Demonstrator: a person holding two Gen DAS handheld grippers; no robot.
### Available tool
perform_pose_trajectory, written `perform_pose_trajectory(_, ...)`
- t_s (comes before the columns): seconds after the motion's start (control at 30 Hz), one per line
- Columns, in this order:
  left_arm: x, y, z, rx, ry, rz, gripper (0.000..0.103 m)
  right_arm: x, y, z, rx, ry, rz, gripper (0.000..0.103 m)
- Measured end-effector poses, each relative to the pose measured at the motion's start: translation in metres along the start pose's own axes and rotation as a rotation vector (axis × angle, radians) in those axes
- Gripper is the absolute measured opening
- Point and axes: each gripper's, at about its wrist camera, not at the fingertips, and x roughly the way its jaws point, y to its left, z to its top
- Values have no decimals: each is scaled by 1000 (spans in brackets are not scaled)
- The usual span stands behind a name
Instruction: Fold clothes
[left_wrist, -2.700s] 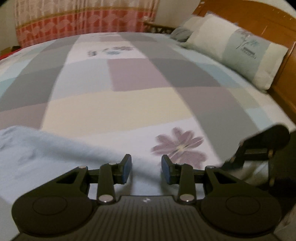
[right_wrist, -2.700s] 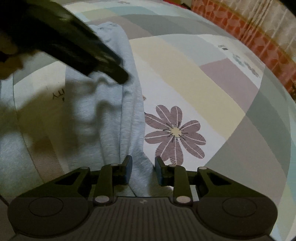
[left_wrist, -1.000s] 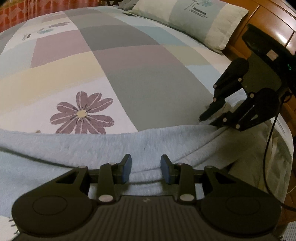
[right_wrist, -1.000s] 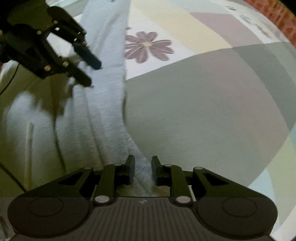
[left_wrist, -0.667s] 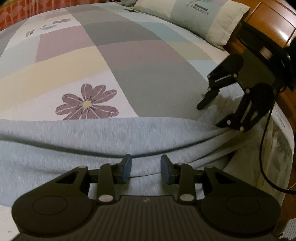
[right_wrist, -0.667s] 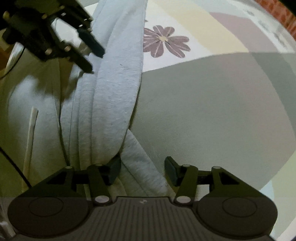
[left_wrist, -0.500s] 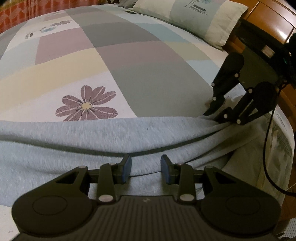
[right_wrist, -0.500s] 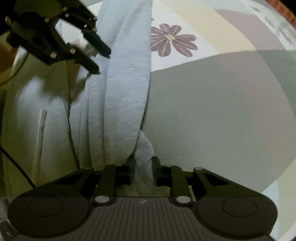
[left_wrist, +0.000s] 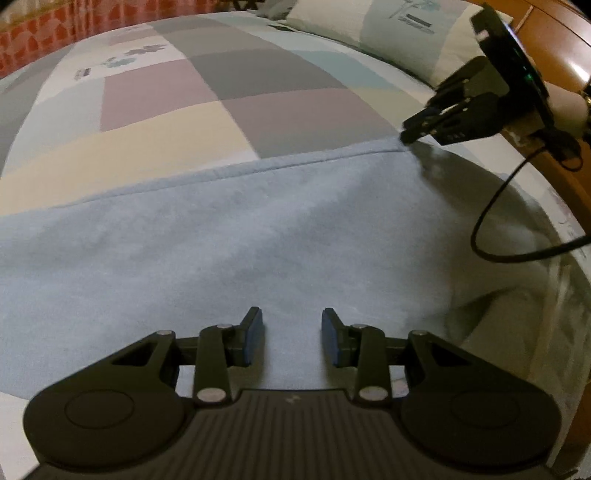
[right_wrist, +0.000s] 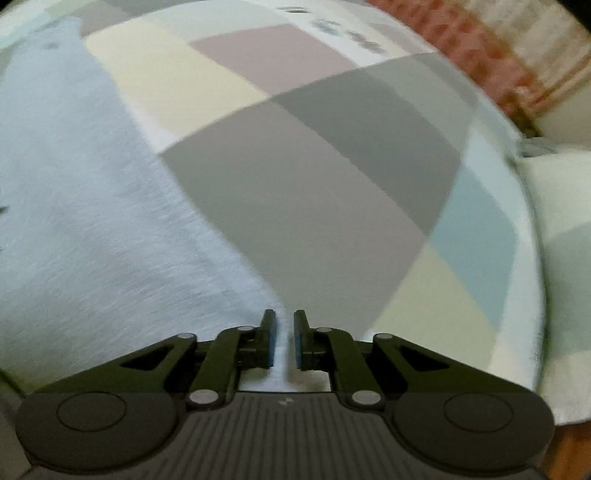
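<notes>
While opening, right tool (right_wrist: 283, 339) seemingly pinches garment (right_wrist: 92, 221) corner (blurred).

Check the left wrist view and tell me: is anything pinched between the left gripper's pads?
No: the left gripper stands open above the light blue garment, and flat cloth shows through the gap, touching neither pad.

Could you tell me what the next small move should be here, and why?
Probably let the right gripper release the corner and lift clear. Its jaws are opening, with the corner of the light blue garment between them, and the cloth already lies spread flat across the patchwork bedspread. The left gripper rests open over the near part, so nothing needs further pulling.
</notes>
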Motion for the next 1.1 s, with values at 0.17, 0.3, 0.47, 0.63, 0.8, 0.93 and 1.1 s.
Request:
perform_pose_trajectory(0.17, -2, 26, 1, -13, -11, 80, 35, -11, 12, 10, 29, -56, 80, 22)
perform_pose_trajectory(0.3, -5, 48, 0, -40, -11, 147, 35, -9, 23, 23, 28, -81, 163, 29)
perform_pose_trajectory(0.47, -12, 78, -5, -97, -8, 204, 36, -3, 37, 46, 42, -116, 253, 32)
perform_pose_trajectory(0.63, -24, 112, -13, -173, -29, 267, 36, 8, 55, 82, 54, -144, 330, 33)
perform_pose_trajectory(0.8, -33, 157, -15, -221, -65, 336, 36, 19, 75, 126, 102, -173, 397, 33)
perform_pose_trajectory(0.93, -35, 201, -16, -237, -104, 413, 36, 28, 94, 171, 131, -200, 443, 33)
perform_pose_trajectory(1.1, -38, 254, -32, -326, -87, 481, 41, 38, 124, 224, 94, -229, 486, 33)
